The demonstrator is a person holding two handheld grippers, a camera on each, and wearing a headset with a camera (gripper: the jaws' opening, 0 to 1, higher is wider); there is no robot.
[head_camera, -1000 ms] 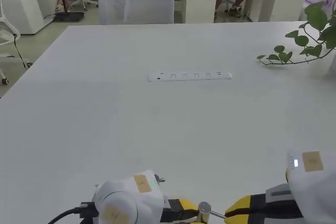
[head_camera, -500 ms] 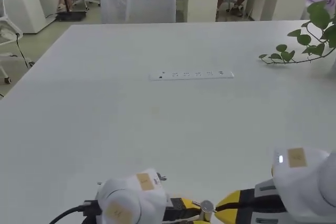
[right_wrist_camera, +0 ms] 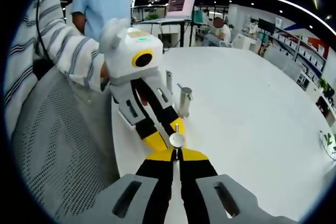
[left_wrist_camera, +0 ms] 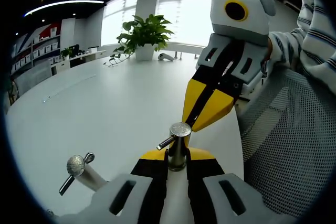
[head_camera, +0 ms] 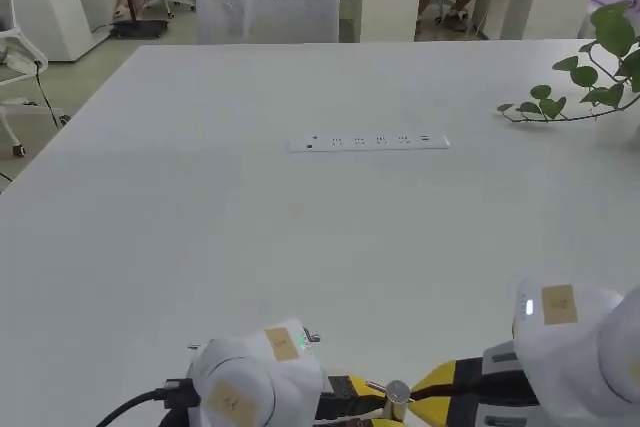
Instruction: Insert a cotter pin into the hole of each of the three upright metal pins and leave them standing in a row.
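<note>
The left gripper (left_wrist_camera: 177, 157) pinches an upright metal pin (left_wrist_camera: 179, 139) by its shaft, jaws closed on either side just under the round head; in the head view this pin stands at the near edge of the white table (head_camera: 300, 247), between the two grippers. A cotter pin (left_wrist_camera: 164, 142) runs through the hole below the head, its tip sticking out on the side away from the right gripper (right_wrist_camera: 177, 154); that gripper meets the pin from the opposite side, yellow jaws pressed together on the cotter pin's other end, tips right against the head. In the left gripper view a second metal pin (left_wrist_camera: 76, 166) stands just beside the held one, apart from it, its own cotter pin already through its hole. Farther across the table a white power strip (head_camera: 370, 142) lies flat near the middle; a leafy plant (head_camera: 590, 67) trails in at the far right; a chair (head_camera: 265, 12) sits beyond the far edge.
</note>
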